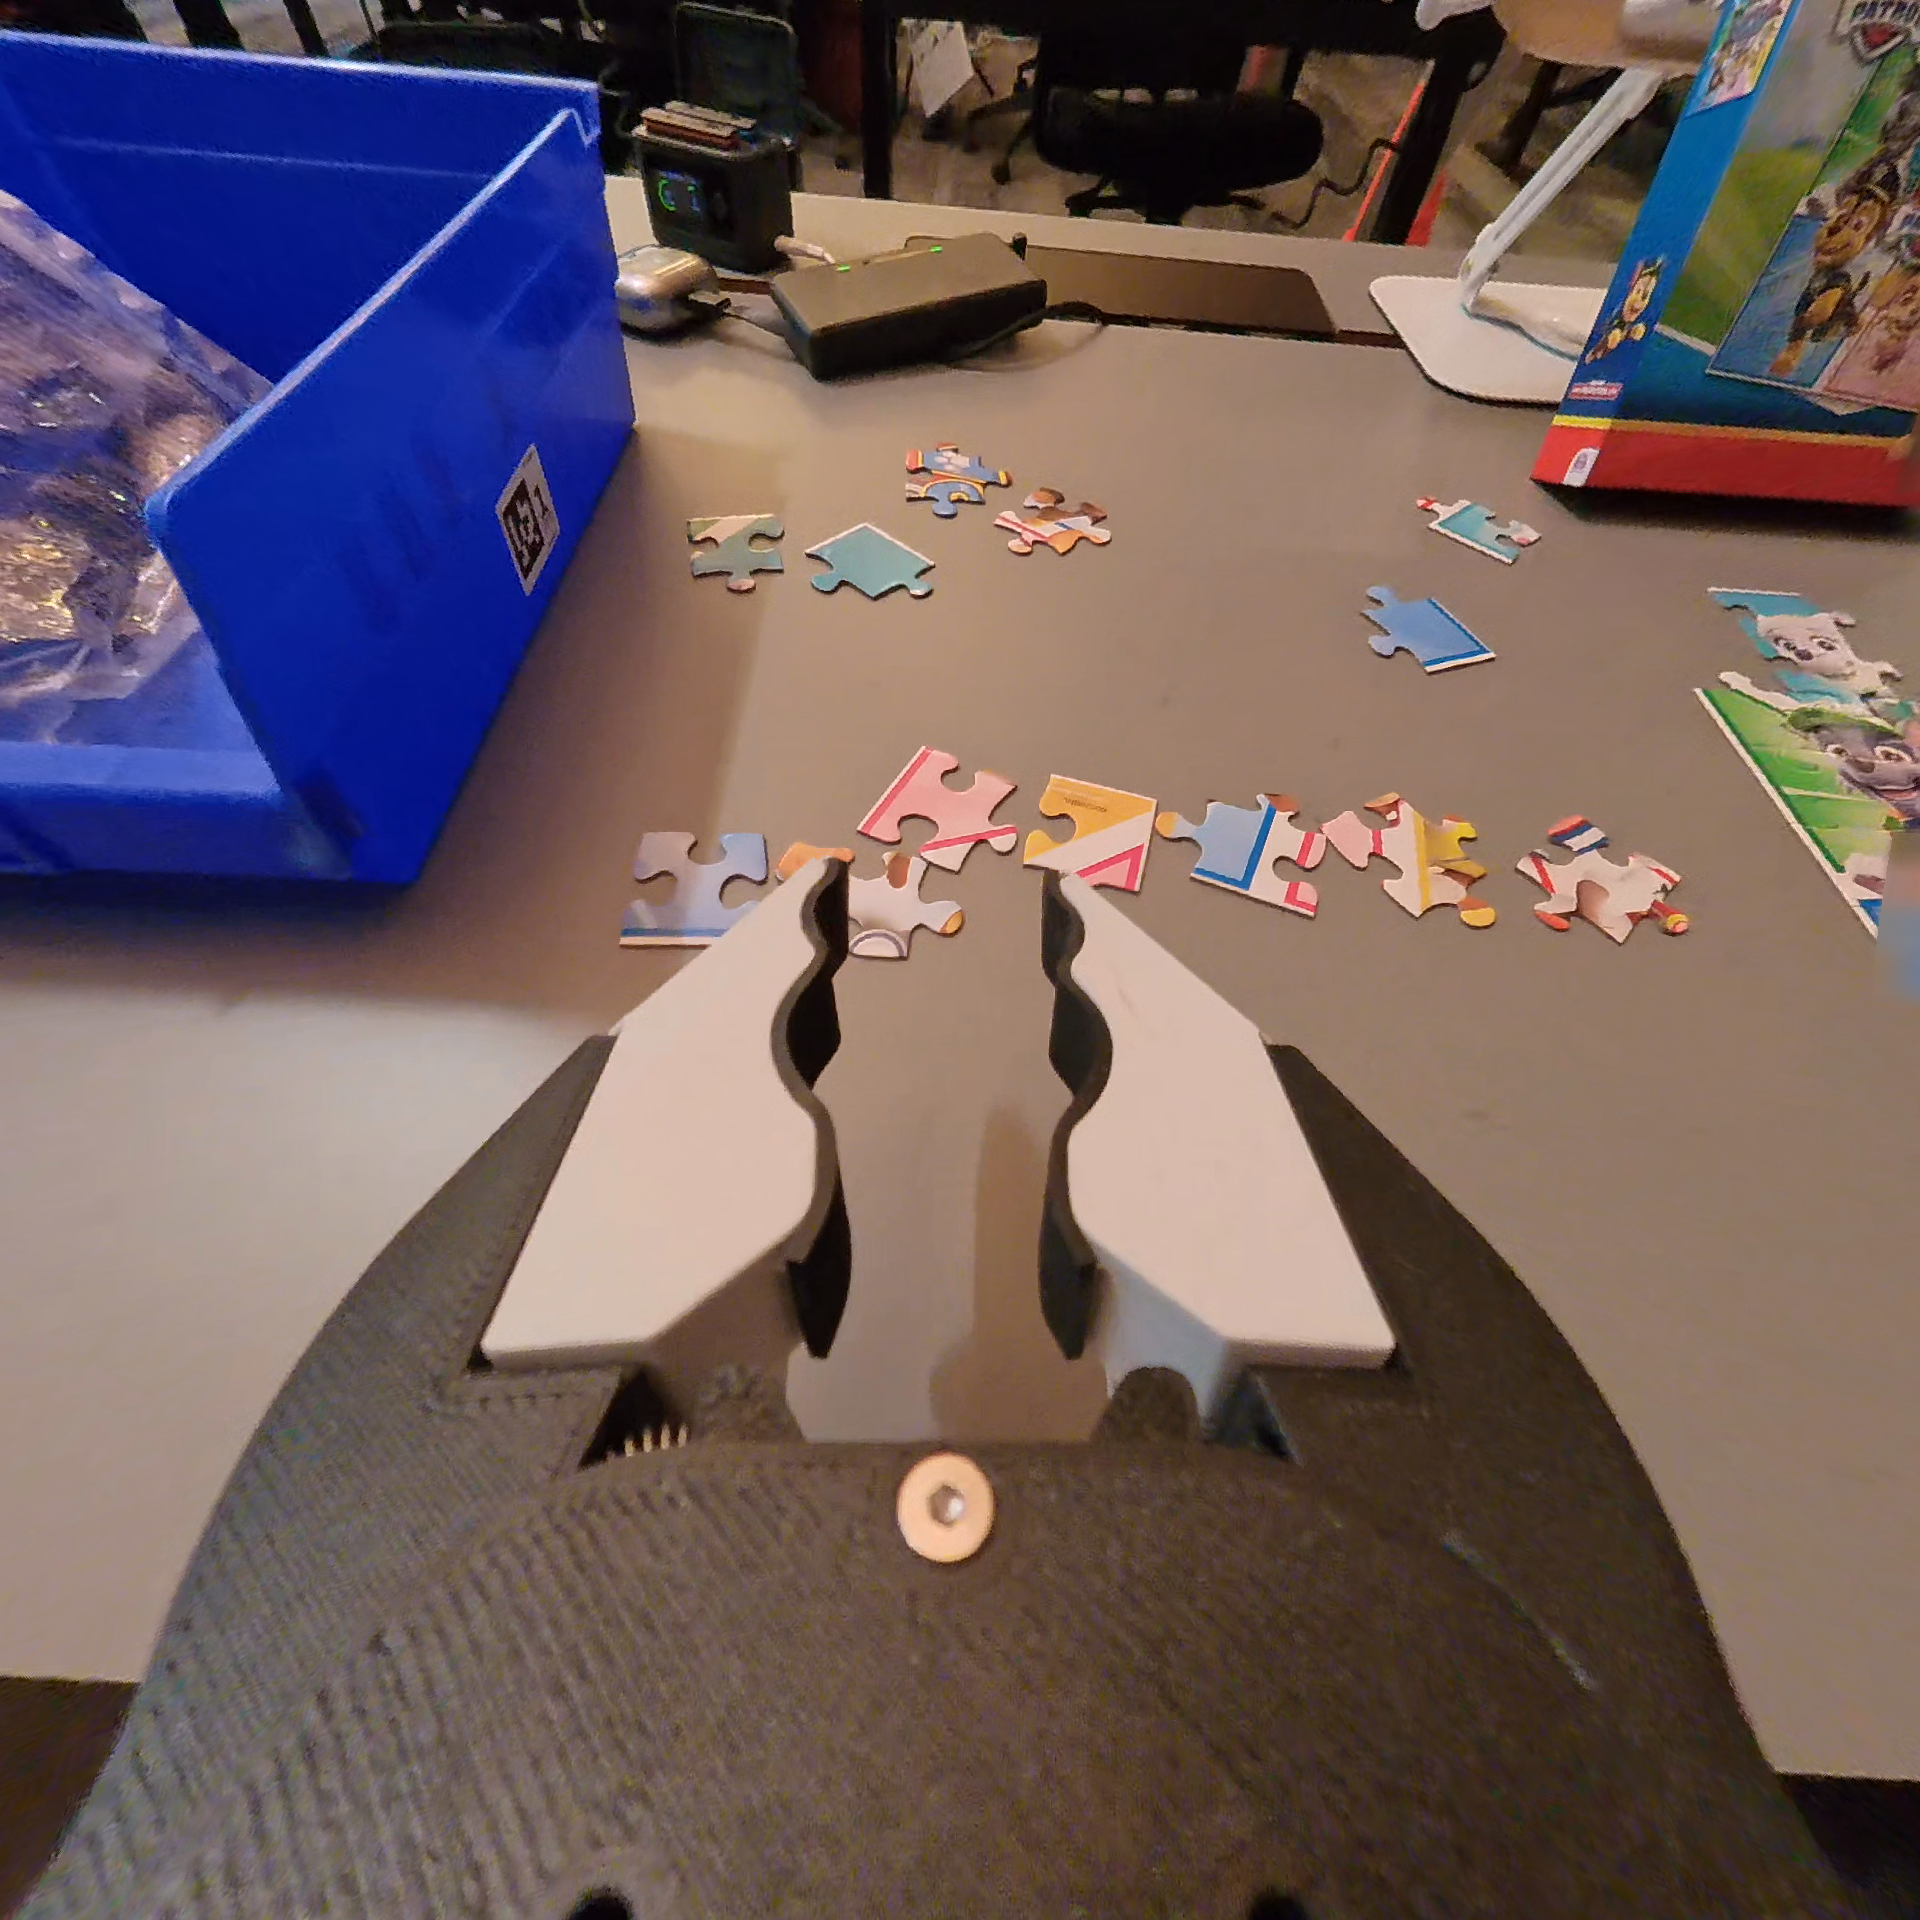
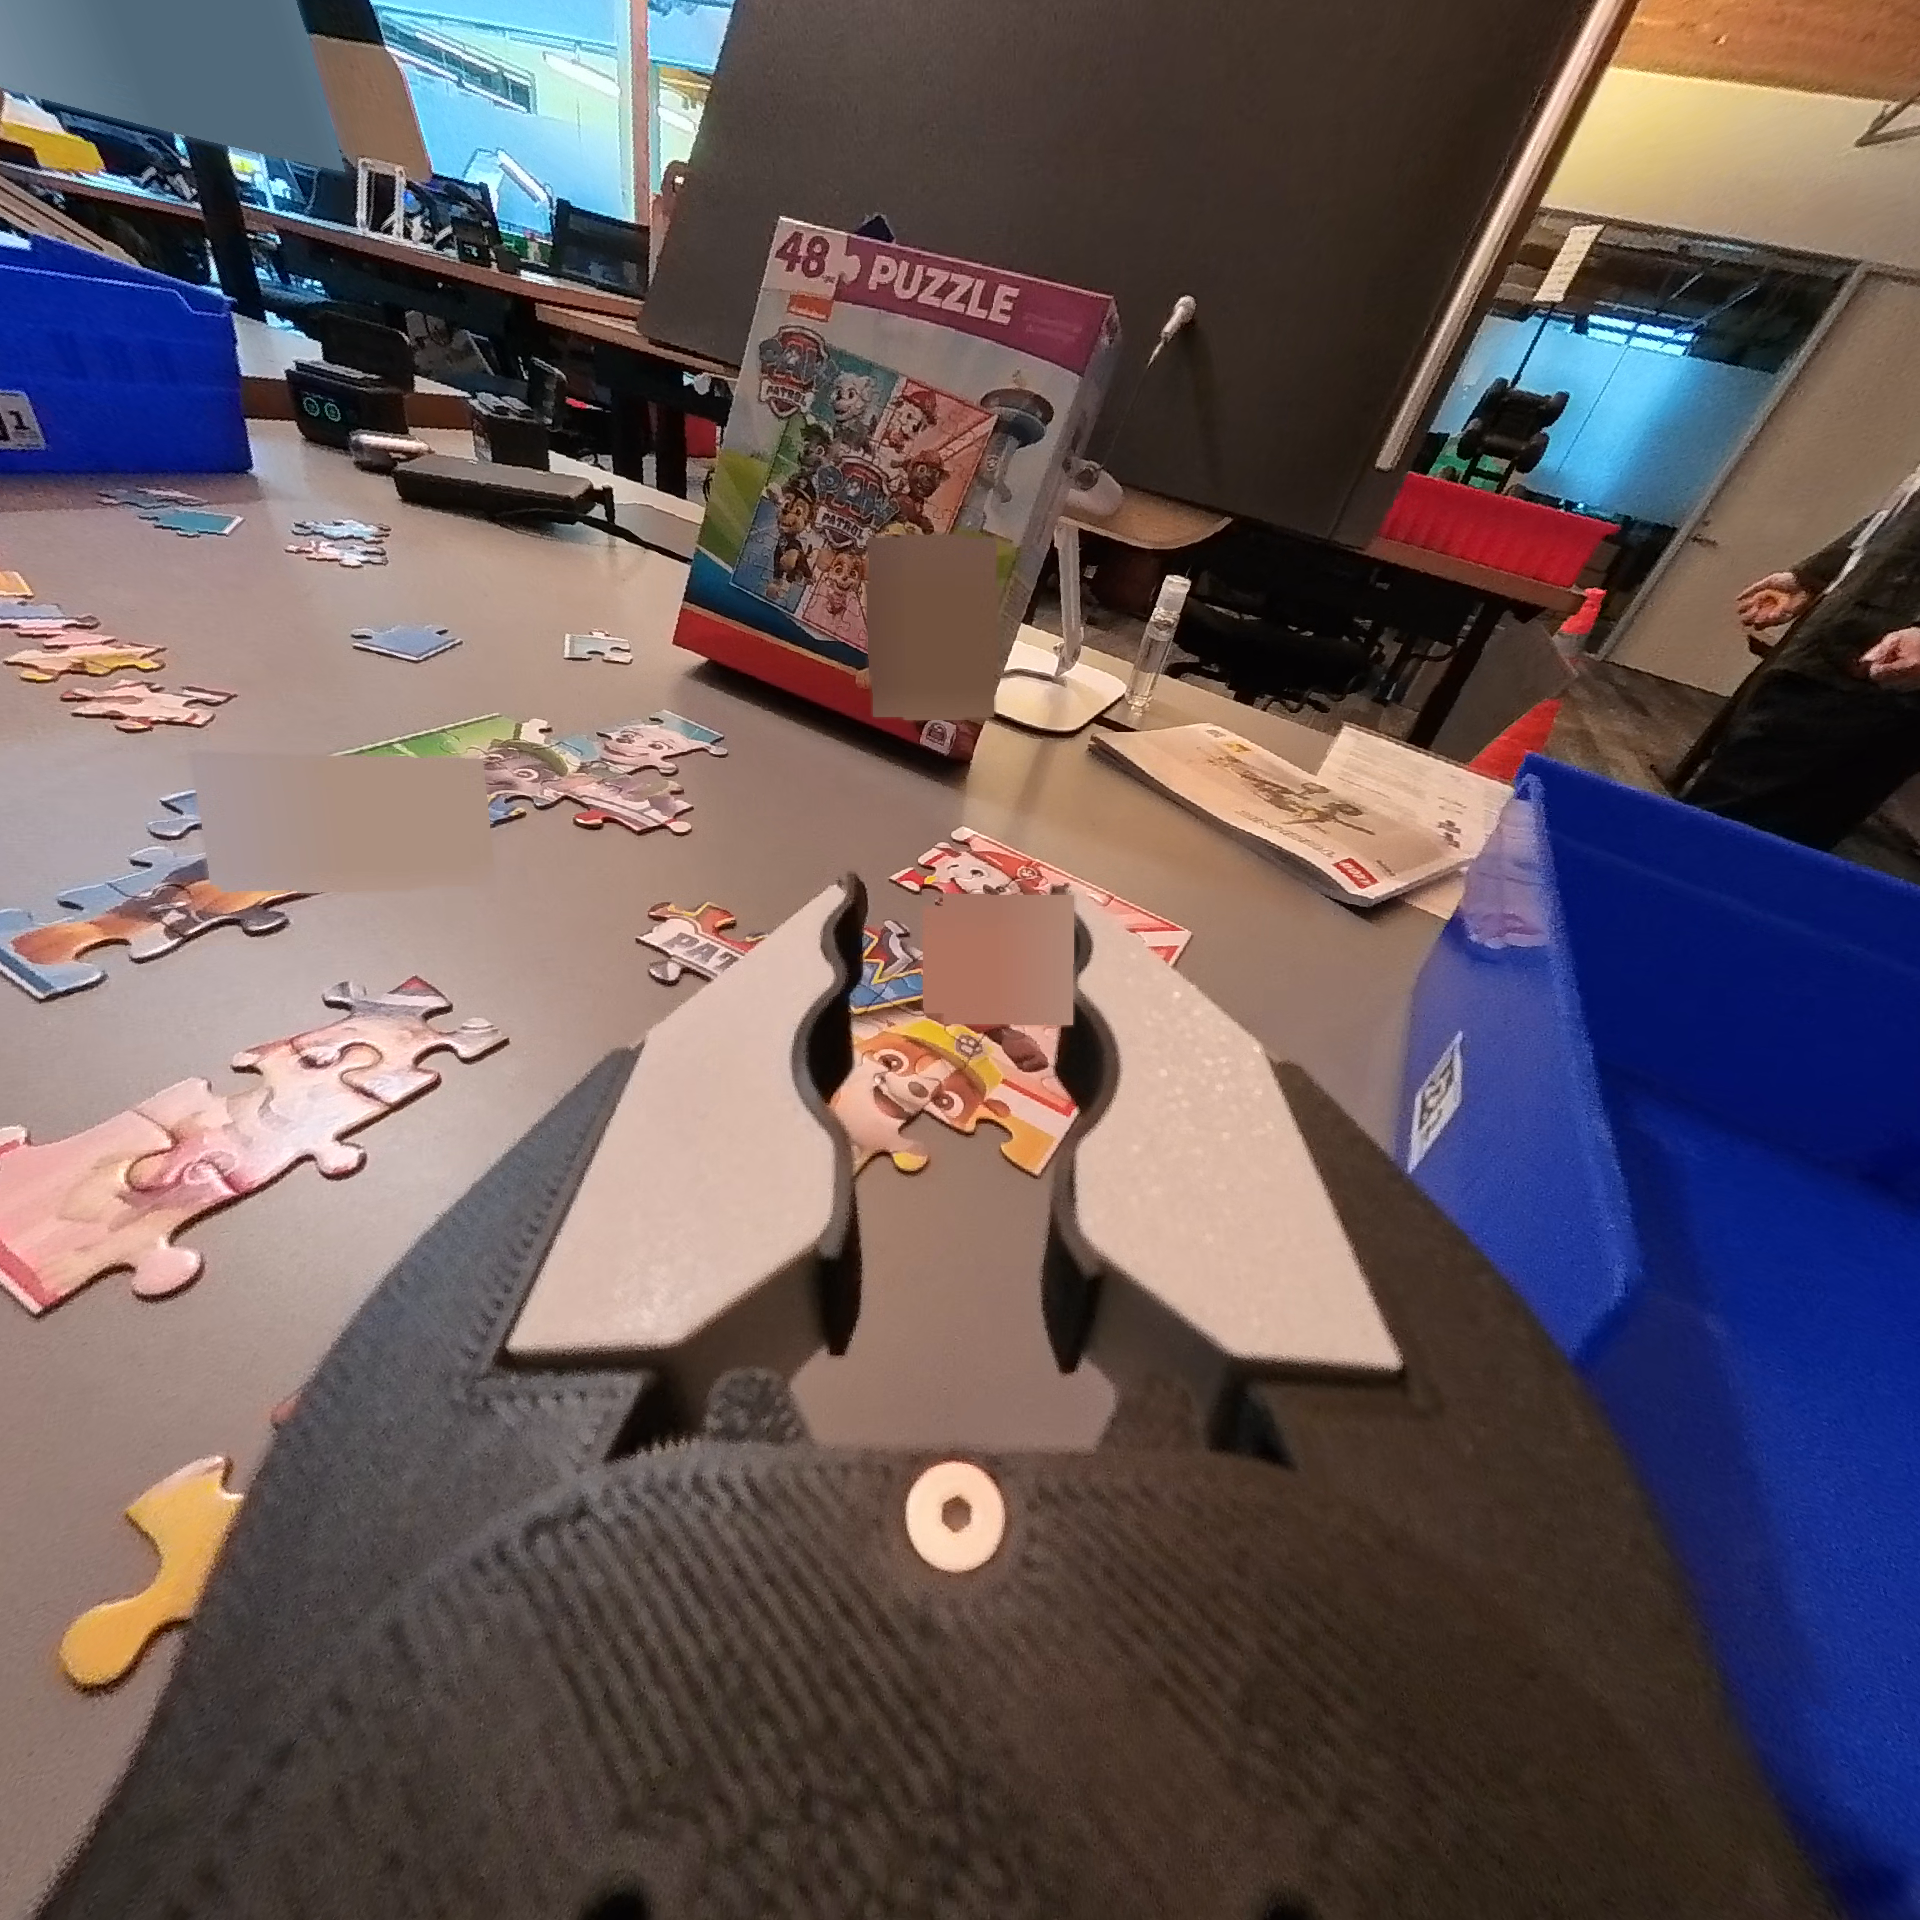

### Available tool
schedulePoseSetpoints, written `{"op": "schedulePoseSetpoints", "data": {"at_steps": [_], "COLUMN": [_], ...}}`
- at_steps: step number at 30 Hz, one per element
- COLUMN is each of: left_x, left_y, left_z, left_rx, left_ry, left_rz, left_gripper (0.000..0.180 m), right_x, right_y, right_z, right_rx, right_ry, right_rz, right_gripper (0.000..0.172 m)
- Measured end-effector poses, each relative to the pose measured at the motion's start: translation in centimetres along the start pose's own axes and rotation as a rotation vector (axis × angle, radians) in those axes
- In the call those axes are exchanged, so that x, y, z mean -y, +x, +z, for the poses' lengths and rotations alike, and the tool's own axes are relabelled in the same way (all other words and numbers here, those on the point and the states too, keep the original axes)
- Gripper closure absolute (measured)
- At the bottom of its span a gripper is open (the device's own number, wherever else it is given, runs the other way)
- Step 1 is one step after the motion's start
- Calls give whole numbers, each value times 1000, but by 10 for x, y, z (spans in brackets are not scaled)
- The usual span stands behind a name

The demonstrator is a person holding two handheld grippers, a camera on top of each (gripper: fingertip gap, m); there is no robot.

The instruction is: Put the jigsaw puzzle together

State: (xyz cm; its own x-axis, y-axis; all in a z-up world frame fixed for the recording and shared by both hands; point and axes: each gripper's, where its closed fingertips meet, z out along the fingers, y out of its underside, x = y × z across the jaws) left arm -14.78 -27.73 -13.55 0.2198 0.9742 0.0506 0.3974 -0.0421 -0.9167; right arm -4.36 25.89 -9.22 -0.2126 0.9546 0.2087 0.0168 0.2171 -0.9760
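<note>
Both grey two-finger grippers stand open and bare above the grey table, the left gripper beside a white-and-orange cardboard jigsaw piece at ten o'clock, the right gripper over a joined cartoon-dog puzzle section.

The left gripper hovers with fingers apart over loose puzzle pieces beside a blue bin.

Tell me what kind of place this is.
Probably a shared office or lab workspace: a grey table strewn with jigsaw pieces, blue storage bins, and office chairs and desks behind.
</note>
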Motion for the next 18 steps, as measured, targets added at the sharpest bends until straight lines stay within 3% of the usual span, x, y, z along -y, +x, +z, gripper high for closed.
{"op": "schedulePoseSetpoints", "data": {"at_steps": [18], "left_x": [0], "left_y": [24], "left_z": [-5], "left_rx": [-104], "left_ry": [-14], "left_rz": [47], "left_gripper": [152], "right_x": [8], "right_y": [14], "right_z": [-9], "right_rx": [-25], "right_ry": [79], "right_rz": [89], "right_gripper": [140]}}
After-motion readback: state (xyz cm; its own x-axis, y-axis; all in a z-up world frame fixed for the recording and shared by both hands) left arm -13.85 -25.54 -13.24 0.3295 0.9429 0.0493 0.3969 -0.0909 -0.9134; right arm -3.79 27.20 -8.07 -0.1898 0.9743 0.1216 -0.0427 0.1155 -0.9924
